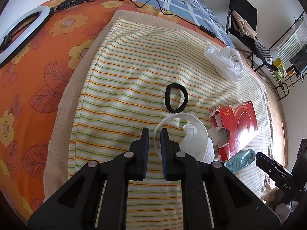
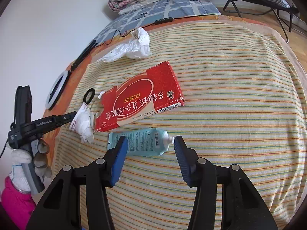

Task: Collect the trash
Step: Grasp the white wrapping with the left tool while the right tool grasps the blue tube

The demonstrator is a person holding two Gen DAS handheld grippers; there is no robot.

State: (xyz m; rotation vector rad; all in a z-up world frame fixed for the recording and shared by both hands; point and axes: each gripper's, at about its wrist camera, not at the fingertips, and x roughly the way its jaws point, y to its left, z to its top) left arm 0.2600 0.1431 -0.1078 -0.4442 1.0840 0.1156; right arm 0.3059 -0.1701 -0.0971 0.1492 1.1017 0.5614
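Both tongs down over the striped towel (image 2: 230, 76), trash clustered round the red carton (image 2: 142, 97).

My left gripper (image 1: 154, 132) is pinched nearly closed on the thin rim of a white paper cup (image 1: 199, 134) stuffed with crumpled tissue, left of the carton. My right gripper (image 2: 150, 143) stands half open around a soft teal tube (image 2: 142, 141), pads not touching, just below the carton. Bare towel to its right.

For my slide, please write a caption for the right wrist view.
Right gripper straddles a capless blue tube on a striped towel, beside a torn red box.
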